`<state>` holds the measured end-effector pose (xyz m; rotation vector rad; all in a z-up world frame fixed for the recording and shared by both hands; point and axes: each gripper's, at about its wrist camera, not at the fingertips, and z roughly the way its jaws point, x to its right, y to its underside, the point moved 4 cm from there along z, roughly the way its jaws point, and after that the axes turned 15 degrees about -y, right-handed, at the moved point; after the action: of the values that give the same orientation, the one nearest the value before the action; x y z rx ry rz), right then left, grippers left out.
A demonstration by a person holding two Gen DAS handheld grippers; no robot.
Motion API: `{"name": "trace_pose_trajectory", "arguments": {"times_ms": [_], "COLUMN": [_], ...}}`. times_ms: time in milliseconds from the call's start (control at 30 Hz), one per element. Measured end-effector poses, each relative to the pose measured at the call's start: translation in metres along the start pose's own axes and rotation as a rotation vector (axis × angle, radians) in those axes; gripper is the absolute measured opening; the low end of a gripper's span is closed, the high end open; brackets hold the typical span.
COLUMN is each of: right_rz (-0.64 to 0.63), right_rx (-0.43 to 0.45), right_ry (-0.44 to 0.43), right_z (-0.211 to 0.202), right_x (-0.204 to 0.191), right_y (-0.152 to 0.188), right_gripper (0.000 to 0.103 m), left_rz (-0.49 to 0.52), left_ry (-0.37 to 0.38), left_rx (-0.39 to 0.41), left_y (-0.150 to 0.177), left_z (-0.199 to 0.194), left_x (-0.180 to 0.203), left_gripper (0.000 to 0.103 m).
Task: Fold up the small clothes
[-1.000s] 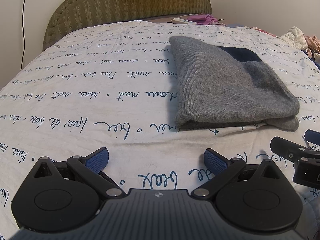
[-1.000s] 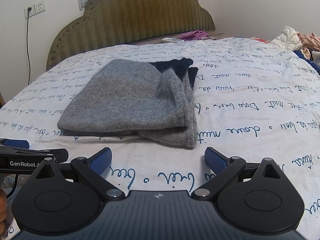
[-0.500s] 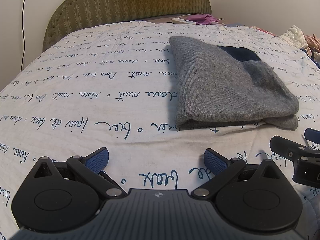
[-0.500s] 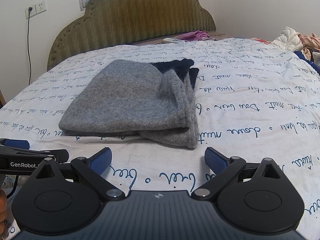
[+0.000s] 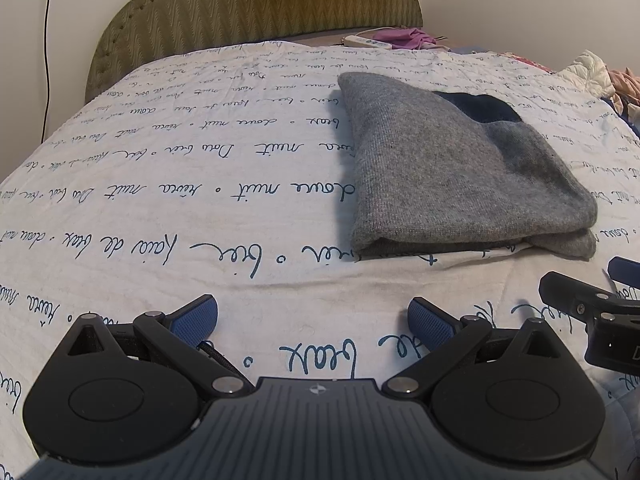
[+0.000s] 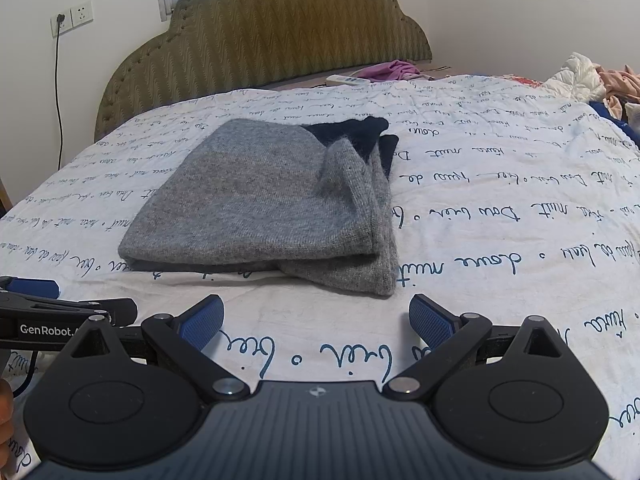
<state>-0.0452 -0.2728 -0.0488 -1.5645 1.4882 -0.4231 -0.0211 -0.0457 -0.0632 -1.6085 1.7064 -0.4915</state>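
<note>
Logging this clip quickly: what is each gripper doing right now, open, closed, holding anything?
Left gripper: open, holding nothing, short of the folded grey sweater.
Right gripper: open, holding nothing.

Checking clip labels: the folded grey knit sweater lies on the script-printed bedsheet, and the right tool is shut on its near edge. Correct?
Not quite. The right tool is open and short of the folded grey knit sweater, as the right wrist view shows; the sweater does lie on the script-printed bedsheet.
</note>
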Motion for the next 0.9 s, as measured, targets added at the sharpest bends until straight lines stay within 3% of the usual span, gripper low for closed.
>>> {"name": "trace_pose_trajectory", "arguments": {"times_ms": [900], "right_rz": [0.0], "right_rx": [-0.002], "right_ry": [-0.002], "right_z": [-0.0004], "right_x": [-0.0004], "right_y": [0.0004], "right_gripper": [0.1], "left_rz": [0.012], "left_ry": [-0.015], "left_rx": [0.021], "left_y": [-0.0022], "left_z": [-0.0029], "left_x": [-0.0021], "left_gripper": [0.102]}}
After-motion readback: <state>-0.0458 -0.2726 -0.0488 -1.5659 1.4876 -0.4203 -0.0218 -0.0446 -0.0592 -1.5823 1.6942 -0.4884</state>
